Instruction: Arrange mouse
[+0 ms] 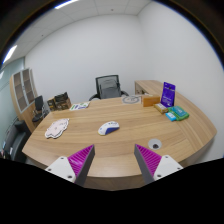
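Note:
A white and blue mouse (108, 128) lies on the long wooden table (120, 145), well ahead of my fingers and about midway between them. My gripper (112, 160) is open, and nothing but bare tabletop shows between its purple pads (80, 159). It hovers near the table's front edge, apart from the mouse.
A small round white object (155, 144) lies just beyond the right finger. Papers (57, 127) sit to the left. At the right stand teal items (178, 114), a purple box (168, 94) and an orange box (151, 100). A black office chair (108, 87) stands behind the table.

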Demonstrator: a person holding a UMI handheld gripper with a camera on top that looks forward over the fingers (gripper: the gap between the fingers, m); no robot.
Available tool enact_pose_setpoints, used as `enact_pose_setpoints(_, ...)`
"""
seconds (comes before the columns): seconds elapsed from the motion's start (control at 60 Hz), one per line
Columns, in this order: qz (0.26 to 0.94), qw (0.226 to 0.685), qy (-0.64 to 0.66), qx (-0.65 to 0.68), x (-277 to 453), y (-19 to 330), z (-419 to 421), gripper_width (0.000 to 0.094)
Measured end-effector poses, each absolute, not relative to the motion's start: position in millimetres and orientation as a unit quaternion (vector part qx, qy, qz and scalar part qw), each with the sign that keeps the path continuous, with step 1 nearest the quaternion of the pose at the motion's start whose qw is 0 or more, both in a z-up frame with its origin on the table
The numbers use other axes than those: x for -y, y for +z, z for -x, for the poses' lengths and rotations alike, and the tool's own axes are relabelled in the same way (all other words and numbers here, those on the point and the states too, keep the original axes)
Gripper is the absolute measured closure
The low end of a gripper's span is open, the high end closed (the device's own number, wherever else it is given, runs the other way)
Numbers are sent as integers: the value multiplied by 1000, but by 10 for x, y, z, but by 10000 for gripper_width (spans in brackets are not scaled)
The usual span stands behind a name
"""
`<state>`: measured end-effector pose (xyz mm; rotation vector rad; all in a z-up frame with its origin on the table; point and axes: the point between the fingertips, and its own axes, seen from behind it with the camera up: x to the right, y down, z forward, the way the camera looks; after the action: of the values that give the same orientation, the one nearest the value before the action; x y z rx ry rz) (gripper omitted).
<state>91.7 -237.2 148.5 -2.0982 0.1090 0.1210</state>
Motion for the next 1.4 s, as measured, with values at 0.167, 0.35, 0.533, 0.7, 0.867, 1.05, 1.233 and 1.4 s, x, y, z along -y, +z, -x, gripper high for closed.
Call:
enact_pose_setpoints(0.167, 875, 479, 48, -60, 2101, 1335, -360, 105)
enact_pose_setpoints(0.35, 877, 476, 49, -49, 1659, 1054, -112, 106)
enact_pose_setpoints(0.533, 876, 479, 45, -26, 940, 522, -132, 106)
enact_pose_setpoints(0.7, 889, 455, 52, -25, 353, 69, -280, 107)
enact_pose_setpoints(0.867, 893, 448, 43, 1, -138, -66, -379, 107)
enact_pose_setpoints(1.05, 891, 451, 38, 36, -660, -93, -321, 103)
enact_pose_setpoints(1.233, 886, 458, 37, 61, -992, -99, -222, 289)
enact_pose_setpoints(1.4, 891, 451, 43, 34, -1008, -113, -204, 514)
